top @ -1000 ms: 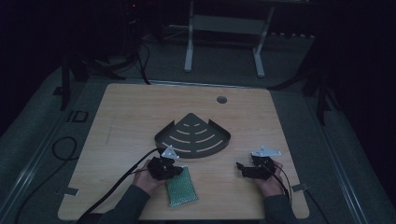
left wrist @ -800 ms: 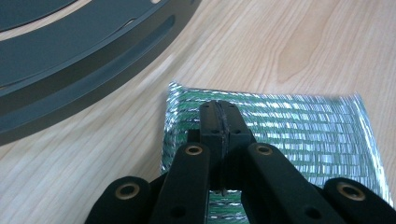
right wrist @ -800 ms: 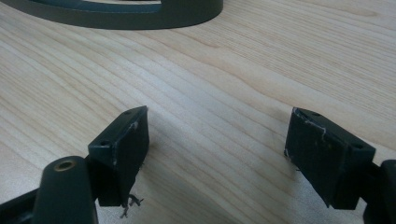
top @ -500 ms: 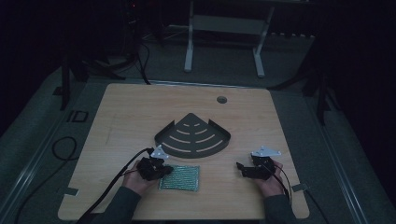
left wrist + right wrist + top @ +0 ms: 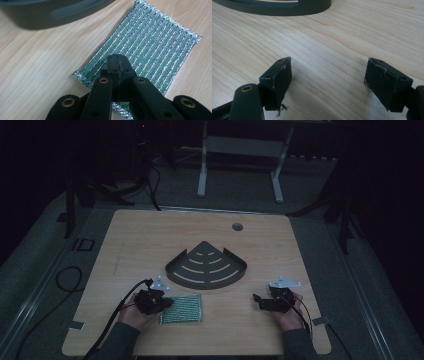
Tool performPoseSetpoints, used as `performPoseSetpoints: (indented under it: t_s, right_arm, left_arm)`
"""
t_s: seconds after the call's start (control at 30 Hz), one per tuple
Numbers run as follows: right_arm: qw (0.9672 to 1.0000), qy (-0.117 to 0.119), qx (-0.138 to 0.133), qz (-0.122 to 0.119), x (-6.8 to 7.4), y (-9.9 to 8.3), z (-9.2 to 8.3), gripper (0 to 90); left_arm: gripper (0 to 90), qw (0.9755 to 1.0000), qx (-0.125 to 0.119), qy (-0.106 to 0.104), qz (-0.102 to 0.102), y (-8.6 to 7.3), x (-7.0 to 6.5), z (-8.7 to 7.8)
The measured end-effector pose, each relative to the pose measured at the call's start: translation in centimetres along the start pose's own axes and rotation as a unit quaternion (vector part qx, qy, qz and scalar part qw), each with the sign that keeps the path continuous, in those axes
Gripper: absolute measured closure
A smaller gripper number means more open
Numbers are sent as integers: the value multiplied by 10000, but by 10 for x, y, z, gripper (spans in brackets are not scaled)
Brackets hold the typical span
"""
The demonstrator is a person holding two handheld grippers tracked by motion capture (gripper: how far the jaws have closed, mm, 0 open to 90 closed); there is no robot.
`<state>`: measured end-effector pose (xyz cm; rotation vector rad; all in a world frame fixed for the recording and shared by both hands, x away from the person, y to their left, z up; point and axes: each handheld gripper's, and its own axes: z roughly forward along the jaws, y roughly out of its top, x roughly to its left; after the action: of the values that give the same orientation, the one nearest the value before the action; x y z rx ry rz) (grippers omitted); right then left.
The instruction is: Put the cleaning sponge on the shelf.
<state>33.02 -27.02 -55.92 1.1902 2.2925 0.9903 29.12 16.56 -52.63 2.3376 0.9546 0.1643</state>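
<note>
A green and silver ribbed cloth lies flat on the wooden table, near its front edge. My left gripper is at the cloth's left edge. In the left gripper view the two black jaws are pressed together at the cloth's near corner, the left gripper shut on the cloth. My right gripper rests at the front right, away from the cloth. In the right gripper view the right gripper stands open over bare wood.
A dark fan-shaped slotted tray sits in the middle of the table, just behind the cloth; its rim is close to my left gripper, and its edge lies ahead of the right. A cable hole is near the far edge.
My left hand has moved to the left with the cloth, which has turned from lengthwise to crosswise. The right hand has stayed still.
</note>
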Motion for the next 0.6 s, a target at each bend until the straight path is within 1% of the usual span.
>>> performPoseSetpoints:
  t_s: [0.03,0.13,0.27,0.37,0.47,0.6]
  right_arm:
    - [10000,0,0,-9,0,0,0,210]
    - [10000,0,1,-10,0,0,0,210]
    - [10000,0,2,1,0,0,0,210]
    - [10000,0,1,-1,0,0,0,209]
    - [10000,-1,1,0,0,0,0,210]
    - [10000,-1,-2,-6,0,0,0,210]
  left_arm:
    - [900,9999,16,77,-70,-4,4,-4]
    - [900,9997,3,148,-184,-10,10,-9]
    - [900,9985,-31,297,-458,-22,18,-18]
    - [900,9977,-47,319,-600,-32,21,-25]
    - [900,9972,-20,331,-663,-40,20,-31]
    - [900,9970,3,345,-696,-44,17,-34]
